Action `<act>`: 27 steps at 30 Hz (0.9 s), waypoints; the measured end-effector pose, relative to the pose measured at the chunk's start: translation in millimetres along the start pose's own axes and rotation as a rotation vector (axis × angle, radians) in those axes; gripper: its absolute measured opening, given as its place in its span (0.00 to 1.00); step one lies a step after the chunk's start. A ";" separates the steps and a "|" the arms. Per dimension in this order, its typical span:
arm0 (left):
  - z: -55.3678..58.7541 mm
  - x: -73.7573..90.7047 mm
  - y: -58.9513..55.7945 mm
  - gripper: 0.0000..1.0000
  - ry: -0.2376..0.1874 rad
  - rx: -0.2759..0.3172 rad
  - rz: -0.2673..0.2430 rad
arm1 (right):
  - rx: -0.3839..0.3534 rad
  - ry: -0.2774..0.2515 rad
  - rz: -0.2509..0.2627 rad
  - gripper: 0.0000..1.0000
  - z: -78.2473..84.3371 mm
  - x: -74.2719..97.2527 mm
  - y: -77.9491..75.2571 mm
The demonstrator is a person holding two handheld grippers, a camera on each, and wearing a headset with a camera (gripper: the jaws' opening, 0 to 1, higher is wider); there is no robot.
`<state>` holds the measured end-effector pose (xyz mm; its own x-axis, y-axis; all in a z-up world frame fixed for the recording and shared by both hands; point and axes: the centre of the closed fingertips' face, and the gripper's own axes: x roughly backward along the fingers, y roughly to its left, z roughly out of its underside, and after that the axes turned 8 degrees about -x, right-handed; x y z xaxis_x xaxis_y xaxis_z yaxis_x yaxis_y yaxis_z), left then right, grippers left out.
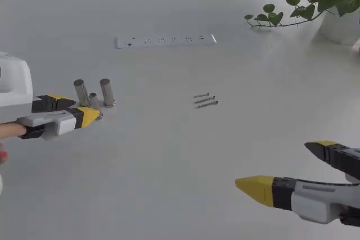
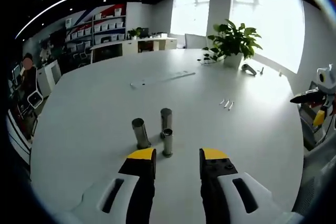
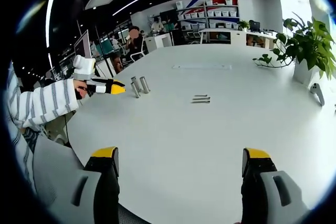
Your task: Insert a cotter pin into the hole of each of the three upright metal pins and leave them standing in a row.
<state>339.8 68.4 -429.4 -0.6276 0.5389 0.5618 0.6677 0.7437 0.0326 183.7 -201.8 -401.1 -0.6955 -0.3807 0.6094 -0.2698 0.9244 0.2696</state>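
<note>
Three upright metal pins (image 1: 93, 95) stand close together on the white table at the left, also seen as metal pins (image 2: 157, 129) and metal pins (image 3: 139, 85). My left gripper (image 1: 79, 109) is open just left of them, its jaws pointing at the nearest pin with nothing held; left gripper (image 2: 177, 158). Three cotter pins (image 1: 205, 100) lie side by side mid-table, seen small as cotter pins (image 2: 227, 104) and cotter pins (image 3: 201, 98). My right gripper (image 1: 287, 167) is wide open near the front right, far from the cotter pins; right gripper (image 3: 179, 161).
A white power strip (image 1: 166, 41) lies across the far middle of the table. A potted plant (image 1: 332, 4) stands at the back right, with a small dark item (image 2: 248, 68) near it. Wide bare table surrounds the pins. People and shelves are in the background.
</note>
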 end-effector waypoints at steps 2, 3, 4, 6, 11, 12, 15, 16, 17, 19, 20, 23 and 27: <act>0.8 -2.5 0.5 0.29 0.004 -0.003 0.000 | 0.001 0.000 0.004 0.97 -0.1 0.4 -0.6; 0.9 -3.4 0.7 0.28 0.005 -0.003 -0.001 | 0.006 0.005 0.007 0.96 0.6 0.5 -1.2; 1.2 -4.4 1.1 0.28 0.006 -0.002 -0.002 | 0.009 0.008 0.009 0.96 0.9 0.4 -1.5; 1.4 -6.1 1.5 0.26 0.009 -0.002 -0.004 | 0.012 0.011 0.013 0.96 1.6 0.3 -2.2; 1.9 -10.7 3.2 0.24 0.017 -0.005 -0.006 | 0.003 0.015 0.013 0.96 4.6 -0.3 -1.6; 2.5 -11.6 3.8 0.26 0.021 -0.010 -0.008 | 0.003 0.018 0.016 0.96 5.4 -0.5 -1.9; 4.1 -14.9 5.8 0.24 0.027 -0.018 -0.009 | 0.004 0.025 0.019 0.96 6.8 -0.7 -2.0; 4.7 -15.9 6.3 0.23 0.028 -0.016 -0.008 | 0.005 0.028 0.022 0.96 7.4 -0.7 -2.3; 5.3 -17.0 6.4 0.23 0.030 -0.016 -0.006 | 0.005 0.029 0.023 0.96 7.7 -0.8 -2.5; 7.5 -19.7 6.2 0.23 0.039 -0.023 0.000 | 0.003 0.032 0.026 0.97 8.4 -0.9 -3.0; 8.0 -21.1 6.6 0.23 0.042 -0.032 -0.001 | 0.002 0.031 0.027 0.97 8.2 -0.9 -3.5; 8.1 -24.3 7.3 0.21 0.044 -0.034 0.001 | -0.005 0.029 0.030 0.97 7.7 -1.2 -4.4; 9.2 -28.2 6.8 0.20 0.050 -0.041 0.005 | -0.007 0.032 0.033 0.97 7.9 -2.0 -4.5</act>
<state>358.3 61.9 -452.6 -0.6044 0.5211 0.6027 0.6871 0.7238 0.0632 181.0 -205.0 -409.5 -0.6824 -0.3502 0.6416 -0.2422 0.9365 0.2536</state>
